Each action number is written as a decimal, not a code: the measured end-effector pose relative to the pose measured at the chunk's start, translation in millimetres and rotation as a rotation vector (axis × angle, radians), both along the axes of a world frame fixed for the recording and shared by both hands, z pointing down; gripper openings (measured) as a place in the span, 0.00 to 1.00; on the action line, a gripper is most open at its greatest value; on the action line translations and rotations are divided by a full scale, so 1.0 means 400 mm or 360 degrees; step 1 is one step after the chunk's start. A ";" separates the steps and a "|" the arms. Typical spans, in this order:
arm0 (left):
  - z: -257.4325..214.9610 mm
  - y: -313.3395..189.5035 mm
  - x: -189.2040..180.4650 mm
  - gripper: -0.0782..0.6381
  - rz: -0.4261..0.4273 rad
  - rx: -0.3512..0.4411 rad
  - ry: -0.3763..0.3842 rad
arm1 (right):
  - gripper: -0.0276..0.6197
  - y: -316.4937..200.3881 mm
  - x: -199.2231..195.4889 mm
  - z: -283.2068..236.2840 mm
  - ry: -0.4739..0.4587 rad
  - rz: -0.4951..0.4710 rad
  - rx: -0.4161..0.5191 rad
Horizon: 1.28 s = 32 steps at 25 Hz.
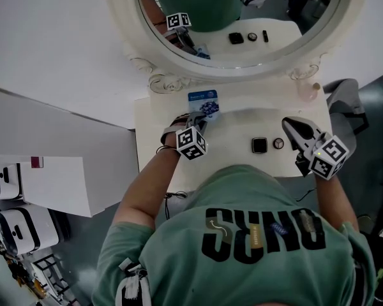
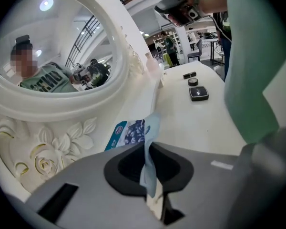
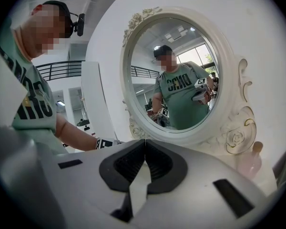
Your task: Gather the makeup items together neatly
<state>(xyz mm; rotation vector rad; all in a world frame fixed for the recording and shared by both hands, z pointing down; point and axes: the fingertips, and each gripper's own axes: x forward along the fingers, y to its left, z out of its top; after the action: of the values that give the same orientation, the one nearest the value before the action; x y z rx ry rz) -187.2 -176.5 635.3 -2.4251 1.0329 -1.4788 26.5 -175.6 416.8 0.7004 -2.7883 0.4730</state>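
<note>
The left tongs [image 1: 199, 121] are closed on the near edge of a blue sachet [image 1: 204, 102]. In the left gripper view the thin edge is seen pinched between the two pads, and no gap is left. The rest of the sachet reaches forward from these tongs, toward the base of the mirror [image 1: 169, 81]. Its long axis is thus judged to run along the line of the jaws. Whether it is lifted off the bench [image 1: 242, 116] or rests on it cannot be told.

The right tongs [image 1: 287, 123] are shut, with nothing between them, and are held above the right end of the bench.

The other items are found to the right of the left tongs and well apart from them: a black compact [image 1: 260, 145] with a small round pot [image 1: 278, 143] just beside it. In the left gripper view a black tube [image 2: 189, 75] is seen a little beyond them. This group lies between the two tongs and nearer to the right ones.

The coming move is judged to be a sideways carry of the sachet to the right, so that it is laid beside the compact.
</note>
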 end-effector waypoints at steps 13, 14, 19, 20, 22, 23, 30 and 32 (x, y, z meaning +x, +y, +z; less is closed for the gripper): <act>-0.072 0.136 0.225 0.13 -0.0045 0.0095 0.0051 | 0.04 0.061 0.138 0.008 -0.0045 -0.0075 -0.0003; -0.057 0.153 0.244 0.13 -0.0050 0.0077 0.0053 | 0.04 0.067 0.151 0.011 -0.0043 -0.0082 -0.0007; 0.070 0.239 0.313 0.13 -0.0066 -0.0072 0.0048 | 0.04 0.089 0.215 0.029 -0.0019 -0.0088 -0.0024; 0.096 0.253 0.320 0.13 -0.0060 -0.0094 0.0038 | 0.04 0.091 0.226 0.034 -0.0014 -0.0086 -0.0029; 0.143 0.279 0.330 0.13 -0.0047 -0.0146 0.0026 | 0.04 0.098 0.248 0.050 0.0001 -0.0087 -0.0046; 0.164 0.292 0.333 0.13 -0.0042 -0.0186 0.0036 | 0.04 0.102 0.258 0.059 0.0009 -0.0088 -0.0057; 0.239 0.350 0.358 0.21 0.0005 -0.0577 0.0286 | 0.04 0.116 0.294 0.128 0.0059 -0.0086 -0.0135; 0.242 0.359 0.363 0.25 0.0035 -0.0665 0.0341 | 0.04 0.119 0.292 0.139 0.0063 -0.0090 -0.0146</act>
<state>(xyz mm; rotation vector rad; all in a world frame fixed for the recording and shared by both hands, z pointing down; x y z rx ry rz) -41.9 -33.0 731.9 -2.9246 0.7885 -1.5877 143.3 -128.0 472.5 0.6024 -2.7218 0.5660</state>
